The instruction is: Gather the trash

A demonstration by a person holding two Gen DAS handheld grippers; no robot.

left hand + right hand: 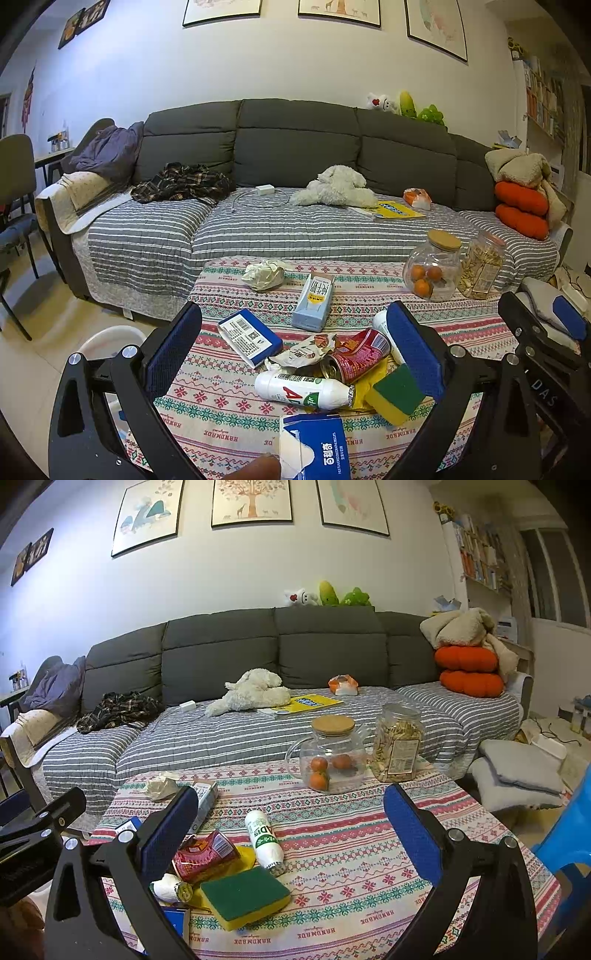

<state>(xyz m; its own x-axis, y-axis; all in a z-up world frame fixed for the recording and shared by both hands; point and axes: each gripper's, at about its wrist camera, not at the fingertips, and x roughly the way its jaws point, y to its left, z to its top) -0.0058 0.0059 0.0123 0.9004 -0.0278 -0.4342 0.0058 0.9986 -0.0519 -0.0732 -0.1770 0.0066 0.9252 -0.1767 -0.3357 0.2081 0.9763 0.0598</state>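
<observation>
The trash lies in a messy pile on the counter [461, 332], which has a striped cloth with red and green patterns. There is a red can [356, 354], squashed and lying on its side. A white bottle [303, 390] with red and green letters lies on its side just near of the can. A torn snack wrapper [303, 352] lies to the left of the can and touches it. A blue and white box [249, 338] lies left of the wrapper. A pale blue milk carton [314, 301] lies flat a bit farther away. A ball of crumpled paper [264, 275] sits at the far edge. Another blue and white carton [314, 446], torn open, is at the very near edge. A green and yellow sponge [397, 391] lies on something yellow, right of the bottle.

The left gripper [295, 360] is wide open and holds nothing. In its view the can, the wrapper and the bottle show between its two blue pads, with the sponge right beside the right pad.

The right gripper [291, 836] is wide open too and holds nothing. In its view a second white bottle [265, 836] and the sponge [245, 895] show between its pads, and the can [205, 854] lies close to its left pad. Far on the counter stand a glass jar [330, 755] with oranges in it and a snack jar [399, 744].
</observation>
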